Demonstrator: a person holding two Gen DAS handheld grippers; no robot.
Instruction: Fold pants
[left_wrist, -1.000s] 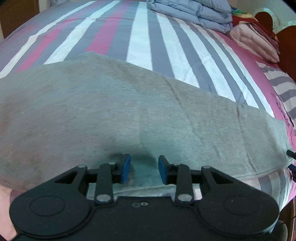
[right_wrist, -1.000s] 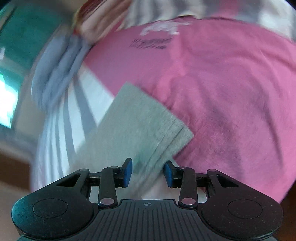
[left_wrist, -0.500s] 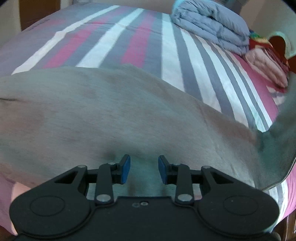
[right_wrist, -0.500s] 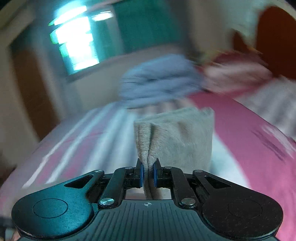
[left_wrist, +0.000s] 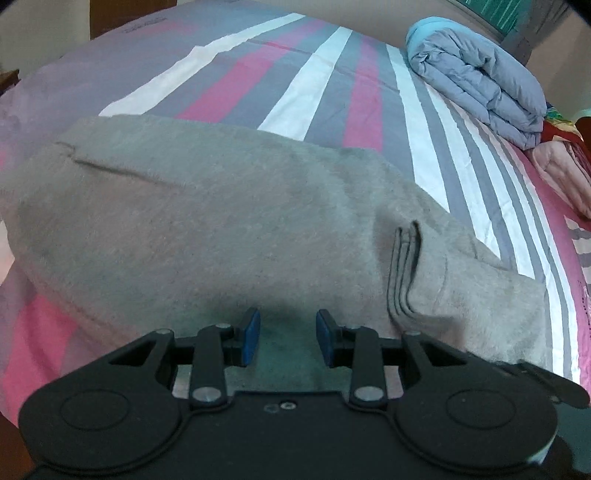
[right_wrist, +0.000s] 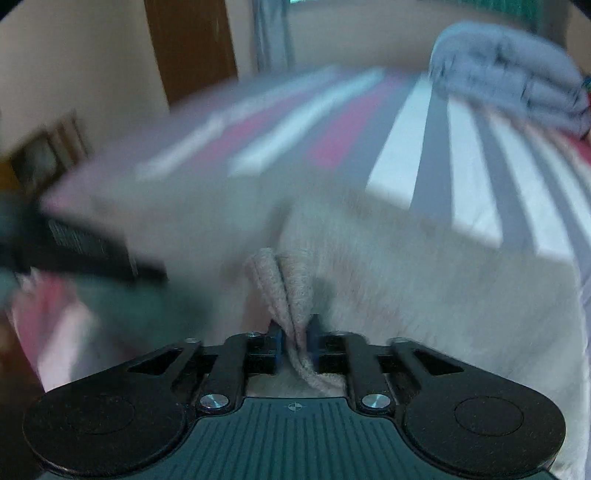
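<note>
From the left wrist the scene is sharp: one pair of grey pants lies spread across the striped bed, with a folded-over hem standing up in layers at the right side of the cloth. The right wrist view is smeared with blur, yet it alone shows the grip on that cloth: the right gripper has its blue pads drawn close together and clamped on a bunched fold of the pants, the fold rising straight up out of the jaws. That view also catches a dark blurred shape at the left edge, too smeared to name, and a brown door behind the bed. The left gripper hovers low over the near edge of the pants with its two fingers apart and only bare grey fabric showing between them; I cannot tell whether the tips touch the cloth. A small black part pokes in at the lower right of the left view, just beside the pants' corner. At the far end of the bed sits one folded blue-grey quilt, seen in both views, and beside it one pink bundle that only the left view shows clearly. So: one pair of pants, two grippers, one quilt, one pink bundle.
</note>
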